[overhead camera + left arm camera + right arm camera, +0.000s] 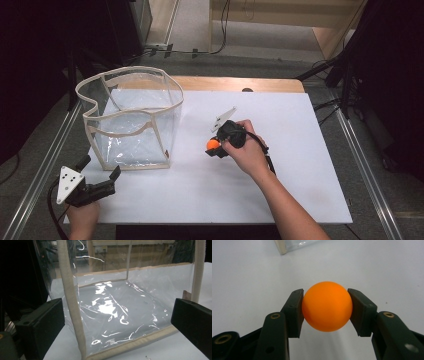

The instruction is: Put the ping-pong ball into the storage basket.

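Observation:
An orange ball (327,306) sits clamped between the two black jaws of my right gripper (326,307), just above the white table top. From above, the ball (213,144) shows near the table's middle, with my right gripper (216,146) shut on it and pointing left toward a clear plastic bag (131,117) with beige trim. The bag stands upright and open-topped at the left of the table. My left gripper (101,169) rests near the table's front left corner, open, its jaws wide apart. Just ahead of them stands the bag's near corner (75,315), with nothing held.
The white board (280,190) covers a wooden table (240,84). Metal rails (367,170) run along both sides of the table. Dark equipment and cables (350,75) stand at the back right. The bag's corner (282,247) shows at the top of the right gripper view.

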A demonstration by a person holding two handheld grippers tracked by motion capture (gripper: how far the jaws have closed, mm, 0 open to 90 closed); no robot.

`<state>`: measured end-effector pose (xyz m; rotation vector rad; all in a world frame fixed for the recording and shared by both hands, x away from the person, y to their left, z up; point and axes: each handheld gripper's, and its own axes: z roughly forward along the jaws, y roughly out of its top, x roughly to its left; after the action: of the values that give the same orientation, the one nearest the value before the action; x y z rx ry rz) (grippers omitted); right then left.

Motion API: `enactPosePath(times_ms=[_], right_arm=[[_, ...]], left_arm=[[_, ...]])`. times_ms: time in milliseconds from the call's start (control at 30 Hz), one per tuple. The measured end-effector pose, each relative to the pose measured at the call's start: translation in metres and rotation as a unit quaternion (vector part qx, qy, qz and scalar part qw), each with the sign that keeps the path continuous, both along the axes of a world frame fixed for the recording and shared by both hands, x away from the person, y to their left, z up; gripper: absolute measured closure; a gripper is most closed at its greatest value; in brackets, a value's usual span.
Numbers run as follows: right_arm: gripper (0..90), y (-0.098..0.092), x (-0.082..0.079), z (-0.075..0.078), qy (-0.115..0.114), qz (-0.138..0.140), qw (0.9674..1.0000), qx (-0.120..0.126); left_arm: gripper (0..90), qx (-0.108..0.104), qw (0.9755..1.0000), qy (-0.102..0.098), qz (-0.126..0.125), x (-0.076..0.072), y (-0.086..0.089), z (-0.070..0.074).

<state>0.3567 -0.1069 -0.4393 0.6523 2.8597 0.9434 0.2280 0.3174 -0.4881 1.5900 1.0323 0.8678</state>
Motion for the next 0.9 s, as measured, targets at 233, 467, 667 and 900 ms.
enactPosePath(times_ms=[233,467,667,900], right_arm=[[47.3,0.001,0.002,0.009,-0.007,0.004,1.0000,0.004],[47.4,0.004,0.005,0.019,-0.012,0.008,0.9999,0.005],[47.4,0.005,0.006,0.025,-0.013,0.009,0.9999,0.007],[47.4,0.007,0.008,0.032,-0.016,0.012,0.9998,0.007]], left_arm=[[0.0,0.000,1.0000,0.000,0.000,0.000,0.000,0.000],[0.0,0.000,1.0000,0.000,-0.001,0.000,0.000,0.000],[0.0,0.000,1.0000,0.000,-0.001,0.000,0.000,0.000],[0.0,-0.001,1.0000,0.000,-0.001,0.000,0.000,0.000]])
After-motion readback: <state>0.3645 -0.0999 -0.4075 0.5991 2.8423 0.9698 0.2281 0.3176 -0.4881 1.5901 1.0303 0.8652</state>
